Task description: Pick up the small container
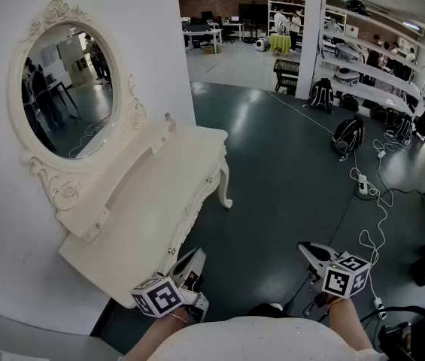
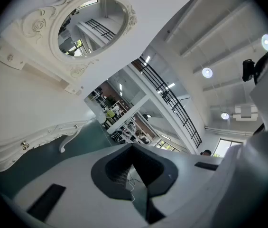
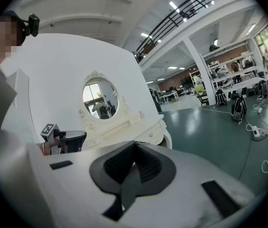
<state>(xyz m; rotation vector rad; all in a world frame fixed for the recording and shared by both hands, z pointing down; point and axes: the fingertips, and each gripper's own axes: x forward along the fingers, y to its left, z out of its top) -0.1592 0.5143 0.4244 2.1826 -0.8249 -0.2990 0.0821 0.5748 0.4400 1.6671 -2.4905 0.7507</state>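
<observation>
- While both tools hang low near the person's waist, the small container (image 1: pixel 169 116) stands well away, on the raised back ledge at the desk's (image 1: pixel 156 205) far corner.
- It is too small to read the material. Probably light, rigid and easily tipped, so pinch low across the body.
- Left tool (image 1: pixel 195 257) and right tool (image 1: pixel 310 251): jaws together, nothing between, pointing forward.

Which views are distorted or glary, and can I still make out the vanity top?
Head view: sharp, evenly lit; glare patches on the floor, vanity top clear. Left gripper view: strong fisheye, tilted, ceiling lamp flares. Right gripper view: fisheye, dark corners, vanity top small but readable.
</observation>
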